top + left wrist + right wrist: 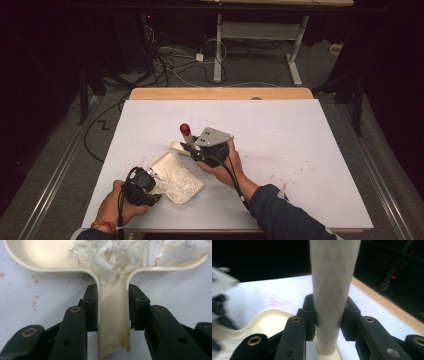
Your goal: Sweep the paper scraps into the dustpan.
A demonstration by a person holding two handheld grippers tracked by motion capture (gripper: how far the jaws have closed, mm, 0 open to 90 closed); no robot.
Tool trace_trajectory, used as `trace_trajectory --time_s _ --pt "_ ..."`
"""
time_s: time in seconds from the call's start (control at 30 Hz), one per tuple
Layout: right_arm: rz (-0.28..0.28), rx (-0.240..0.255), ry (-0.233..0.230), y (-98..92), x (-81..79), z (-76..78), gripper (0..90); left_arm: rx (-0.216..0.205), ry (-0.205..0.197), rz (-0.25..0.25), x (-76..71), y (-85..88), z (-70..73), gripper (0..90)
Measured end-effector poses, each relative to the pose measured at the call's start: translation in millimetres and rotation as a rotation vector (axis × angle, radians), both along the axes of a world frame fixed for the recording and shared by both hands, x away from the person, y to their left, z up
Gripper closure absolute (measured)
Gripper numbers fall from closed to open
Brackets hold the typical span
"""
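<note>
Left gripper [112,312] fingers clamped on handle of cream plastic scoop-shaped tray [175,175] holding white shredded flakes [130,255], flat on white worktop [300,150] | right gripper [328,320] fingers gripped white cylindrical pestle-like tool with red cap [185,131], upright just beyond tray | advice – steady tray, lower tool vertically – avoid spilling flakes

Cream dustpan [176,180] heaped with white shreds [181,184] at table's six o'clock; pale red-capped brush handle [186,134] upright at its twelve o'clock.
</note>
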State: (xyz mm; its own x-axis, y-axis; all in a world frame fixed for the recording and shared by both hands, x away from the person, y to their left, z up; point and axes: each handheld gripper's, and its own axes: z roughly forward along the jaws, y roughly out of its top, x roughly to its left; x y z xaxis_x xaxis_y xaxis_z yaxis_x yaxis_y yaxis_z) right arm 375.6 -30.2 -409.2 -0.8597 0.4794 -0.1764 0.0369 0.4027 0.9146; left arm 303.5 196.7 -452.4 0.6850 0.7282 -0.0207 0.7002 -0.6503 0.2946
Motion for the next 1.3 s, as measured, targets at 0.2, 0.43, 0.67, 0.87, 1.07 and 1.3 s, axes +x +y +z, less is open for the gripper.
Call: trace_trajectory --time_s 0.2,0.43,0.67,0.87,1.07,1.3 --pt "0.070 -0.015 0.002 6.7 -25.8 -0.9 70.2 0.002 0.001 0.001 -0.1 -0.4 0.1 63.2" --pt "0.140 0.001 0.003 7.7 -45.2 15.0 71.2 0.004 -0.001 0.005 -0.7 -1.4 0.1 63.2" --pt "0.107 0.041 -0.014 0.2 -40.6 29.6 71.2 0.007 -0.003 0.004 -0.8 -1.6 0.0 63.2" --pt "0.032 0.083 0.011 -10.5 -29.9 37.2 71.2 0.003 -0.001 0.003 -0.5 -1.0 -0.2 63.3" --pt "-0.028 0.022 -0.043 -15.1 -27.2 33.0 71.2 0.004 -0.003 0.006 -1.0 -1.7 -0.2 63.2" --pt "-0.064 -0.057 -0.037 -21.9 -32.6 17.9 71.2 0.006 -0.006 0.010 -1.2 -1.9 -0.2 63.2"
